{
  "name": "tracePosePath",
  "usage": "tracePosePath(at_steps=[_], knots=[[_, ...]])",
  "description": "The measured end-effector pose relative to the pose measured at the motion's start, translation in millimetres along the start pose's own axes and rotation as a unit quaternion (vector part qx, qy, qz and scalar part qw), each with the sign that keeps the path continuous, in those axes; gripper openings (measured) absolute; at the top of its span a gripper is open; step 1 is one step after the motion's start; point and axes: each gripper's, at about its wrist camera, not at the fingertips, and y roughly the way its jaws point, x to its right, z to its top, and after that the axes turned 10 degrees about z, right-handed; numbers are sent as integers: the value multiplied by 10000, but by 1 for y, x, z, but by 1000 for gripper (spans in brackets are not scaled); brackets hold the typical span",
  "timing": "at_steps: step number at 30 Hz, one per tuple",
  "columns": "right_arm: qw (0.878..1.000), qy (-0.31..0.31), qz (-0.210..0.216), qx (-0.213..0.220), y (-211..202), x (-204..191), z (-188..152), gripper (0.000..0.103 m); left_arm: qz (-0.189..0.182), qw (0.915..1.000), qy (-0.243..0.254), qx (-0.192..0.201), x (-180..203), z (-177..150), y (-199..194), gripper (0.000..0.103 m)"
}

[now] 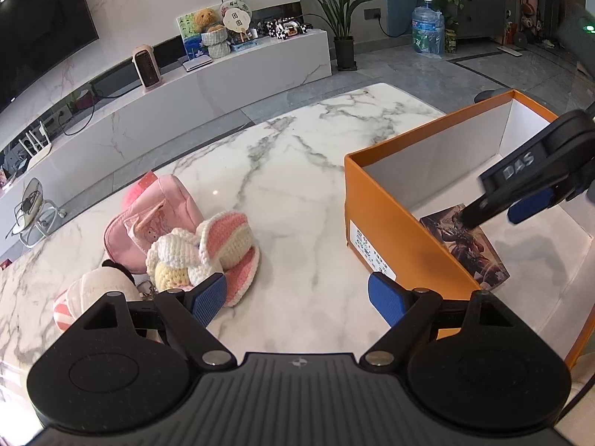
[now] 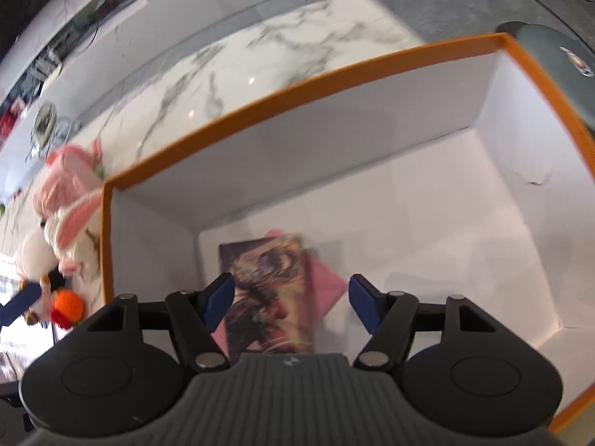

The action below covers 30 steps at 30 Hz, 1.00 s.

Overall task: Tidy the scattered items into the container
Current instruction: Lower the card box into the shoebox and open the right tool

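My right tool (image 2: 290, 303) hangs inside the orange box (image 1: 394, 219), pads spread, gripping nothing; a printed card (image 2: 271, 297) lies flat on the box floor under it, over something pink (image 2: 327, 278). My left tool (image 1: 295, 299) is wide open and empty above the marble tabletop (image 1: 290, 186). Crochet toys (image 1: 208, 249), a pink pouch (image 1: 163, 208) and a white plush (image 1: 100, 286) sit clustered on the tabletop left of the box.

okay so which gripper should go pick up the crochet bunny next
Left. The left gripper is open right beside the crochet bunny on the table; the right gripper is over the orange box.
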Motion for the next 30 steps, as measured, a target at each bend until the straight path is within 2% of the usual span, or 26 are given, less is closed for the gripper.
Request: tracePosePath(at_steps=[1, 2, 5, 6, 7, 10, 18, 24, 30], knots=[[9999, 65, -72, 78, -3, 5, 0, 56, -7, 10000, -6, -11, 0, 0, 1, 99], [9997, 90, -186, 89, -3, 8, 0, 53, -13, 10000, -6, -22, 1, 0, 1, 99], [9983, 28, -584, -88, 3, 16, 0, 35, -39, 10000, -13, -42, 3, 0, 2, 98], [9974, -24, -701, -194, 8, 17, -1, 24, -53, 10000, -13, -47, 4, 0, 3, 99], [9965, -69, -768, -308, 13, 17, -2, 17, -64, 10000, -7, -53, 4, 0, 3, 99], [9953, -147, -765, -581, 26, 14, -3, 10, -82, 9999, 12, -72, 7, 0, 5, 99], [9919, -160, -797, -972, 46, 8, 3, 9, -157, 9997, 14, -202, 12, -2, 15, 99], [9918, -354, -727, -993, 49, -1, 10, 9, -239, 9993, -14, -282, 14, -4, 19, 98], [9932, -571, -606, -814, 55, -11, 21, 8, -268, 9989, -102, -361, 12, -4, 24, 98]])
